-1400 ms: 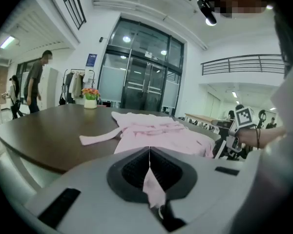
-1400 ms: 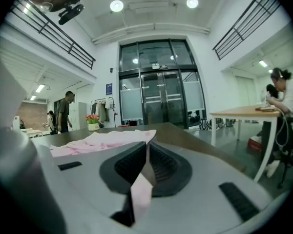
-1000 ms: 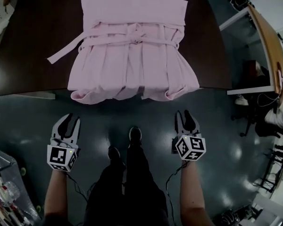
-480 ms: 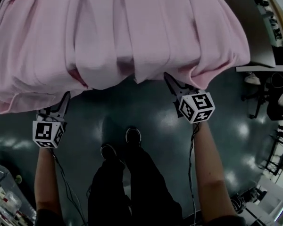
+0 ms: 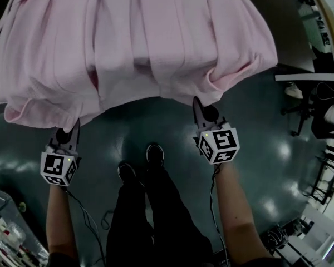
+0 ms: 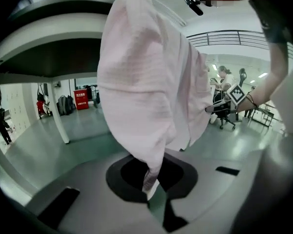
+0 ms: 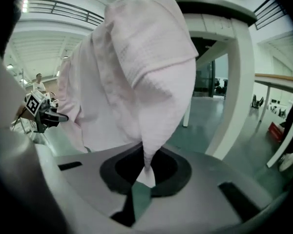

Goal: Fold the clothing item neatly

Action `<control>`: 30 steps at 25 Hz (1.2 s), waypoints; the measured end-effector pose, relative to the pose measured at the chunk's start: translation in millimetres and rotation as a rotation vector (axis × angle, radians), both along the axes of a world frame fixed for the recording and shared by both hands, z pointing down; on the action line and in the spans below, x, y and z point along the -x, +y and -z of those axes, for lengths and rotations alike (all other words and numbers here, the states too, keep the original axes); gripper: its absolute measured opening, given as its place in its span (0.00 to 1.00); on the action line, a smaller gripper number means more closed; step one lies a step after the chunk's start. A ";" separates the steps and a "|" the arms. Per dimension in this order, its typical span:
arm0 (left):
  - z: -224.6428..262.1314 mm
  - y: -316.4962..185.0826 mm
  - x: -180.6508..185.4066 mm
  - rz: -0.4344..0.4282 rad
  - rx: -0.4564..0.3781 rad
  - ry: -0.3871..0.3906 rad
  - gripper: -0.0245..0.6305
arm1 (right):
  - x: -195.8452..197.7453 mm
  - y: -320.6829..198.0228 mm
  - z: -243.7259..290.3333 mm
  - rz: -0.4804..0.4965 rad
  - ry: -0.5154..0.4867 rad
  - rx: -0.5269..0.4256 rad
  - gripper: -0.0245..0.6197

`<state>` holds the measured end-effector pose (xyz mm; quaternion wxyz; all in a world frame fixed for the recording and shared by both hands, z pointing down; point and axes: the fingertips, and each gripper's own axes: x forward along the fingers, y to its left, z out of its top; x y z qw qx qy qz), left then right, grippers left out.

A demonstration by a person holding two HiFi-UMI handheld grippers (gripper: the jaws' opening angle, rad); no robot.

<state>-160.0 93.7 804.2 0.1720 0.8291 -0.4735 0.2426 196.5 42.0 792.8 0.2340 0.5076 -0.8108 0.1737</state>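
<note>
Pale pink waffle-weave garment [image 5: 139,43]: spread on dark tabletop [image 5: 275,21], hem hanging over the near edge above glossy grey-green floor [image 5: 278,127]. Left gripper [image 5: 73,128]: jaws just closed, pinching the left hem corner. Right gripper [image 5: 197,103]: jaws just closed, pinching the right hem corner. Both forearms reach forward, grippers low at the table's edge; black-trousered legs [image 5: 150,216] stand between them.
</note>
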 end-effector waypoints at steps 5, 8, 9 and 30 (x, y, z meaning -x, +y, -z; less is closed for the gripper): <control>60.6 76.6 -21.7 -0.047 0.092 0.070 0.08 | -1.8 70.1 50.0 -0.054 -0.020 0.070 0.05; 116.0 108.0 -35.1 -0.042 0.101 0.180 0.08 | 5.1 96.6 97.0 -0.047 -0.079 0.093 0.05; 139.3 118.3 -39.4 -0.042 0.104 0.218 0.08 | 7.8 105.8 116.5 -0.030 -0.083 0.096 0.05; 515.0 -22.9 24.8 -0.093 -0.321 0.363 0.08 | 16.0 -14.0 495.7 0.035 -0.238 -0.289 0.05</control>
